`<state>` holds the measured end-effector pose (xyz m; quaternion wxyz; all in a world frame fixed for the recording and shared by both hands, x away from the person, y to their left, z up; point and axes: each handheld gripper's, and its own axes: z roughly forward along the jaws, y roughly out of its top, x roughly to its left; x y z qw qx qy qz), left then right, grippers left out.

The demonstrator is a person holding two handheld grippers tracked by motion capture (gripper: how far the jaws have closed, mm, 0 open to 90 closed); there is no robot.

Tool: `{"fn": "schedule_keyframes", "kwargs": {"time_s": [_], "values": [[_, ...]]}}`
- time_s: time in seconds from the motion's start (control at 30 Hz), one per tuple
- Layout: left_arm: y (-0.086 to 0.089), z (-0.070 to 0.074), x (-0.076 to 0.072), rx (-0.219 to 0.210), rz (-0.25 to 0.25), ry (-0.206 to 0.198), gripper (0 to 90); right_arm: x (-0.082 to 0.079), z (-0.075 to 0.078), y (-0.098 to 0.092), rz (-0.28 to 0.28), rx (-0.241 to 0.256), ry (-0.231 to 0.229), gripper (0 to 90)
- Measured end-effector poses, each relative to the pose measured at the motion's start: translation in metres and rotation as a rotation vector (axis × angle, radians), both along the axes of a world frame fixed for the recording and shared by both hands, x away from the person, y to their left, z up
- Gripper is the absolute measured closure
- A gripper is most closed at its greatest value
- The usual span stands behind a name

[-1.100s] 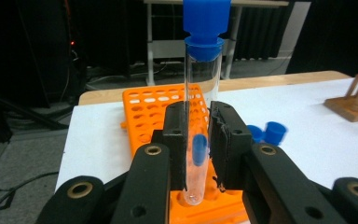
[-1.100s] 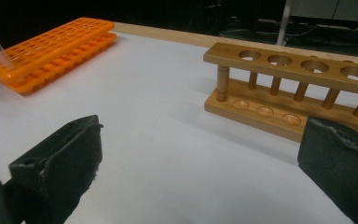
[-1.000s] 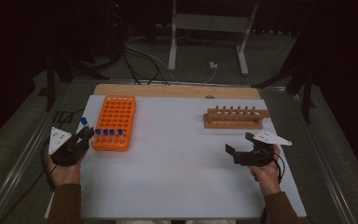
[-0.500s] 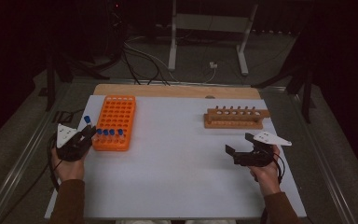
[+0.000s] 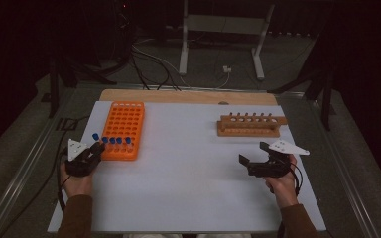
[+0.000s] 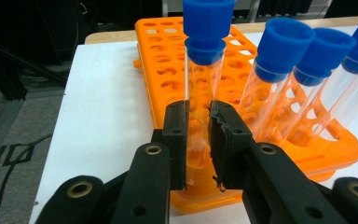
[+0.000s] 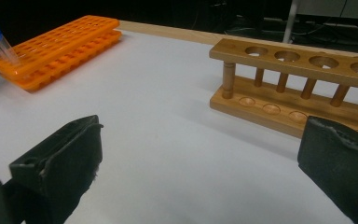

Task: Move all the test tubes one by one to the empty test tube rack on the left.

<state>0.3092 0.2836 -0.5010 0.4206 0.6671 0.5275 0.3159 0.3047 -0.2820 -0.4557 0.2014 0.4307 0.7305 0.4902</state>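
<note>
The left gripper [image 6: 198,140] is clamped on a clear tube with a blue cap [image 6: 204,60], its jaws pressed against the glass on both sides at about mid-height. The tube stands roughly upright at the near left corner of the orange rack [image 6: 177,79]; whether its base has come clear of the hole cannot be told, as the jaws hide it. Three more capped tubes [image 6: 279,74] stand just beside it in the same near row, leaning slightly away. In the high view the left gripper [image 5: 95,148] sits at the rack's [image 5: 124,126] near left corner on the white counter [image 5: 188,178]. The right gripper [image 5: 255,161] rests low over the counter with its jaws wide apart and nothing between them, a short way in front of the wooden rack [image 5: 250,125], whose holes all appear vacant. Judgement: the step in hand is drawing the held tube out of the orange rack, probably for transfer to the wooden one. To do it well, the lift should run straight along the tube's own axis until the base is free, avoiding sideways pull that could tip the rack or knock the neighbouring caps. The hold is on smooth glass, so pressure should be kept steady and any travel unhurried.
</note>
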Motion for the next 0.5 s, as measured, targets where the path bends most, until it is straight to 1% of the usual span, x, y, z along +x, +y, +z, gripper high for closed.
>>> {"fn": "schedule_keyframes", "kwargs": {"time_s": [0.07,0.13,0.17,0.23,0.4,0.5], "values": [[-0.0007,-0.0005,0.0004,0.021,-0.010,0.005,78.1,0.0003,-0.0006,0.0002,0.003,-0.003,0.000,0.0],[-0.0014,-0.0025,0.0013,0.037,-0.015,0.027,78.1,0.0003,-0.0015,0.0009,0.006,-0.004,0.002,0.0],[-0.0021,-0.0044,0.0017,0.046,-0.021,0.029,78.1,0.0002,-0.0018,0.0012,0.007,-0.005,0.003,0.0],[-0.0022,-0.0049,0.0017,0.042,-0.018,0.026,78.1,-0.0002,-0.0021,0.0018,0.008,-0.005,0.004,0.0],[-0.0025,-0.0047,0.0017,0.040,-0.014,0.029,78.2,-0.0014,-0.0026,0.0004,0.008,0.001,0.000,0.0],[-0.0026,-0.0042,0.0019,0.032,-0.011,0.033,78.0,-0.0025,-0.0029,-0.0002,0.005,0.003,0.002,0.0]]}}
